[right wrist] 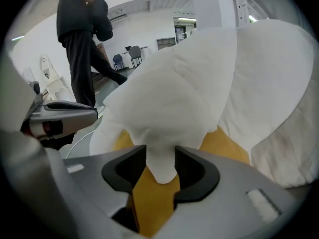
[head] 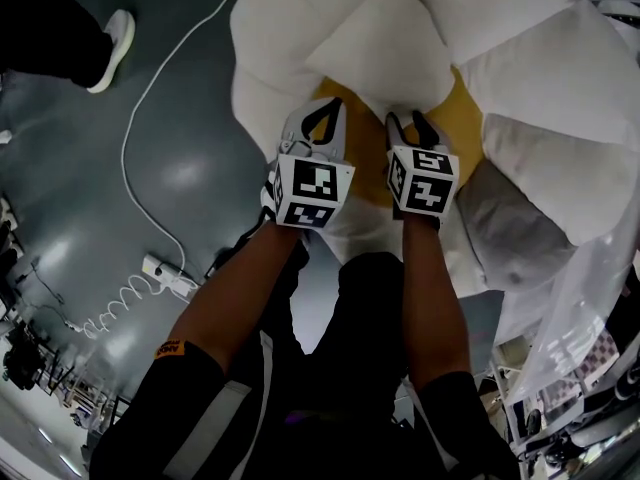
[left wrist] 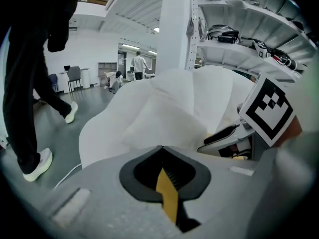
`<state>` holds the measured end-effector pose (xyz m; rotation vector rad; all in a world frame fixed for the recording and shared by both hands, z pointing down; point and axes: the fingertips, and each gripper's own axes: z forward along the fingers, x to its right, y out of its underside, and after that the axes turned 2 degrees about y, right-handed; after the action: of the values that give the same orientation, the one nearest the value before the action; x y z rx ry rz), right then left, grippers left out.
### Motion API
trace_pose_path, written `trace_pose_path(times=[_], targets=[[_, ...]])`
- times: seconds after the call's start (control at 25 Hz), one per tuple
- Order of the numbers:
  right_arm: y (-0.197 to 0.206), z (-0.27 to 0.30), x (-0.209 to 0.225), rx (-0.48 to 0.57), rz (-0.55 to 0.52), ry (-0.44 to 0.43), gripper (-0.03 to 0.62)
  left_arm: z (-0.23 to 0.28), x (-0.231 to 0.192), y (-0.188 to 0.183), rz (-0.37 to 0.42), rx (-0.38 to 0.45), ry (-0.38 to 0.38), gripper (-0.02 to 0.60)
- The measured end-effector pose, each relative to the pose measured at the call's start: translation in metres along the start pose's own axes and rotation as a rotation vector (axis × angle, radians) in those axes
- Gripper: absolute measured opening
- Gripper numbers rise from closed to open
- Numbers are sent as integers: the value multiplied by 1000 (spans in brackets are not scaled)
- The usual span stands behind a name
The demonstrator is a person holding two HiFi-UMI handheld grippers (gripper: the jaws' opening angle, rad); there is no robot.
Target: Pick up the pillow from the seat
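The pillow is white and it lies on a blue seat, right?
Not quite. The pillow is white, but the seat under it is yellow, not blue. The head view shows the yellow on both sides of the pillow.

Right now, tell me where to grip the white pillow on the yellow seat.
Take the pillow by its near corner, coming from your side of the seat. That corner tapers thin, points toward you and lies between the open jaws of the right gripper. The pillow's middle looks too plump.
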<state>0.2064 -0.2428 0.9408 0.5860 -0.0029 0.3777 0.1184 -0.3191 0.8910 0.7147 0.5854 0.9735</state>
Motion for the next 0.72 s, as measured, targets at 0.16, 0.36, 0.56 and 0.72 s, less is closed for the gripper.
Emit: trace_pose_path(times=[0.16, 0.36, 0.56, 0.72], targets=[[0, 7, 0, 0, -6, 2, 116, 3, -1, 2, -3, 5, 2, 5], [-1, 9, -2, -8, -14, 5, 33, -2, -2, 0, 0, 6, 4, 5], [-6, -3, -4, -10, -4, -3, 19, -14, 1, -11, 6, 5, 1, 5], [-17, -27, -6, -5, 19, -7, 18, -32, 7, -26, 0, -6, 3, 5]])
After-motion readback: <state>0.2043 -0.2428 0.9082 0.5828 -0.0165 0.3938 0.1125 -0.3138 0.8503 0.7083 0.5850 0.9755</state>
